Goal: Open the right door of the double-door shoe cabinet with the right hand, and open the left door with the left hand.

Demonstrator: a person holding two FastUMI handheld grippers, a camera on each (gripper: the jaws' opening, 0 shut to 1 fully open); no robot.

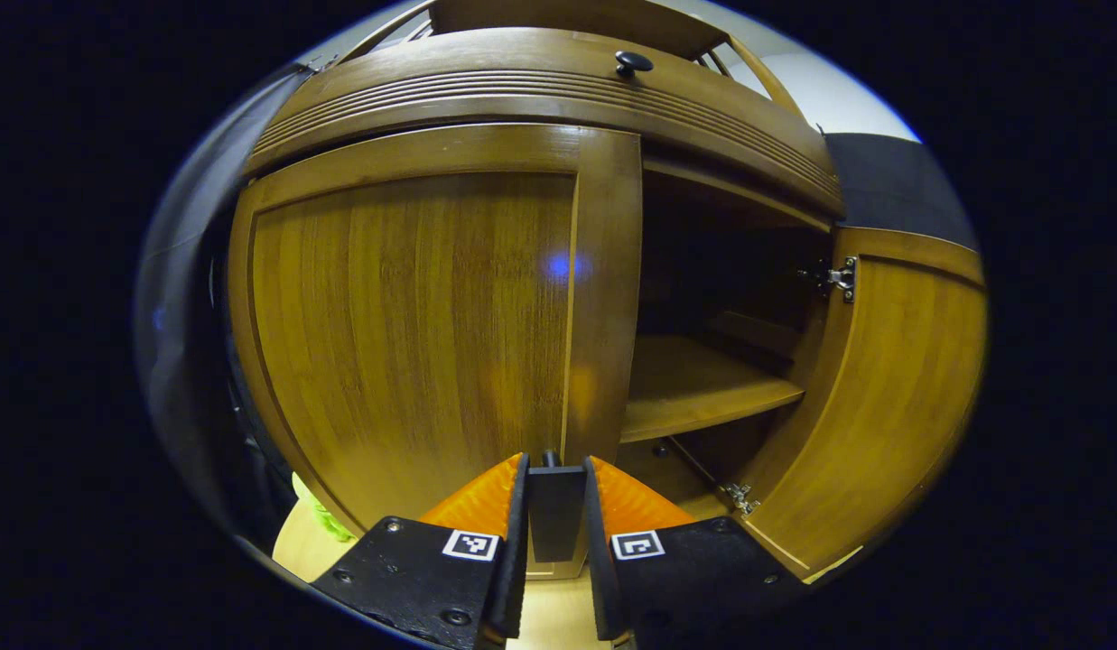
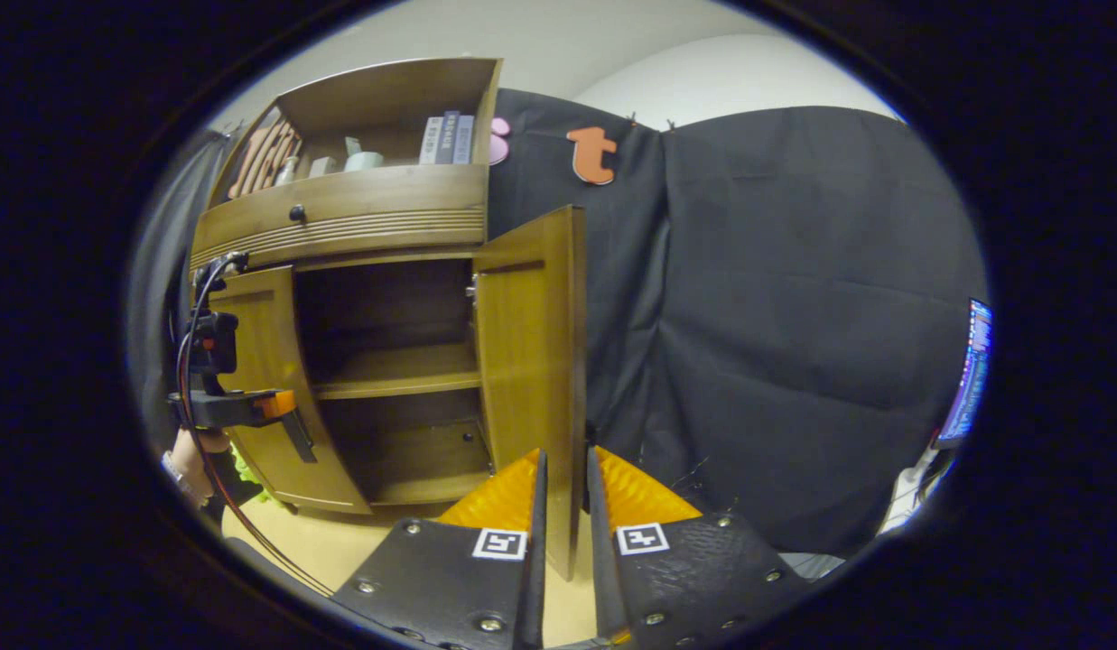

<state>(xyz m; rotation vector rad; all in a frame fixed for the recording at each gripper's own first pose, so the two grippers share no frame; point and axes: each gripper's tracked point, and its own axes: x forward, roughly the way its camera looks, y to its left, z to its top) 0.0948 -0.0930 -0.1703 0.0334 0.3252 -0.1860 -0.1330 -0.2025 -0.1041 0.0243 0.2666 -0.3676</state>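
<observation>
Jaws narrow on both, right gripper [image 2: 565,469] straddling the swung-out right door [image 2: 531,361] edge, left gripper [image 1: 555,474] clamping the left door [image 1: 414,343] edge, shelf [image 1: 693,384] between doors.

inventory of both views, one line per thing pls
shoe cabinet: 1, brown wood, against the booth wall
right door: 1, brown, swung wide open
left door: 1, brown, nearly closed
left door handle: 1, dark, at that door's inner edge
drawer knob: 1, black, above the doors
inner shelf: 1, brown, bare
books: several, grey, top shelf
monitor: 1, lit, far right
left tool: 1, shut on the handle
right tool: 1, around the right door's edge
</observation>
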